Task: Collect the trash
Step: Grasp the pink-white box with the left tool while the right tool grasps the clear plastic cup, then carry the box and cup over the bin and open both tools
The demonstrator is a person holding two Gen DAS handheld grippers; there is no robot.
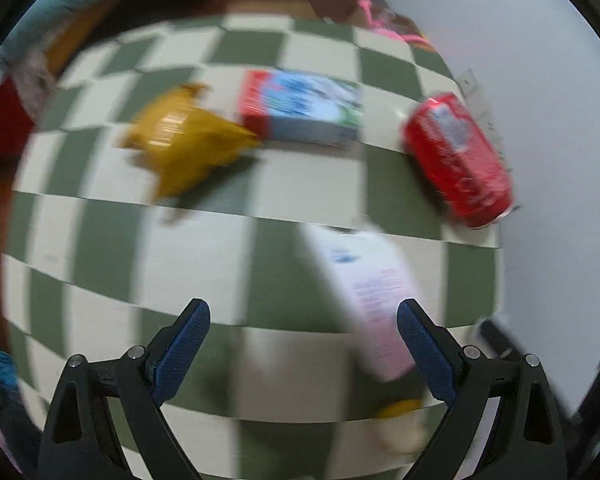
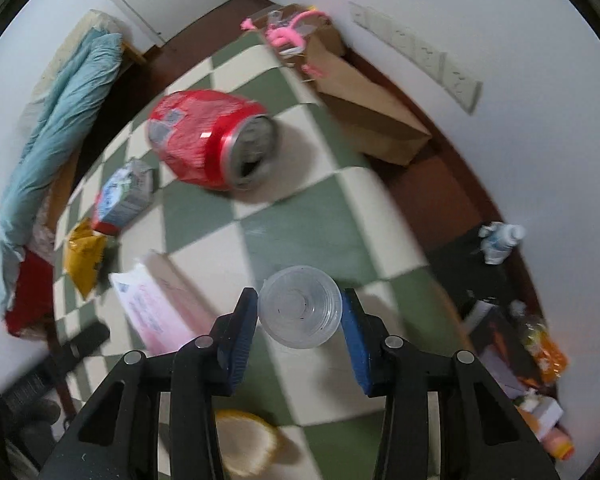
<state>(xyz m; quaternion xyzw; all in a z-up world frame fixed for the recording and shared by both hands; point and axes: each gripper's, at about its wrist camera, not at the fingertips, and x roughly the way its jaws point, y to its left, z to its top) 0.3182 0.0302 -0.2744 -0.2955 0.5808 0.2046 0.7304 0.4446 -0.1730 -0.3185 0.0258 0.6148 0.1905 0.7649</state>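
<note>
Trash lies on a green-and-white checkered table (image 1: 112, 240). A red soda can (image 1: 458, 160) lies on its side at the right; a yellow wrapper (image 1: 184, 142), a red-and-blue carton (image 1: 300, 106) and a white-pink box (image 1: 374, 296) lie nearby. My left gripper (image 1: 303, 314) is open and empty above the table, the pink box by its right finger. My right gripper (image 2: 300, 306) is shut on a clear plastic cup (image 2: 300, 306) held above the table (image 2: 308, 204). In the right wrist view I also see the can (image 2: 208, 142), carton (image 2: 122, 196), wrapper (image 2: 84, 254) and pink box (image 2: 156, 304).
A yellow-rimmed peel-like piece (image 2: 246, 444) lies under my right gripper. A brown cardboard box (image 2: 364, 104) with pink string stands by the wall. Bottles and packets (image 2: 536, 344) lie on the floor at right. A blue blanket (image 2: 56, 128) lies left.
</note>
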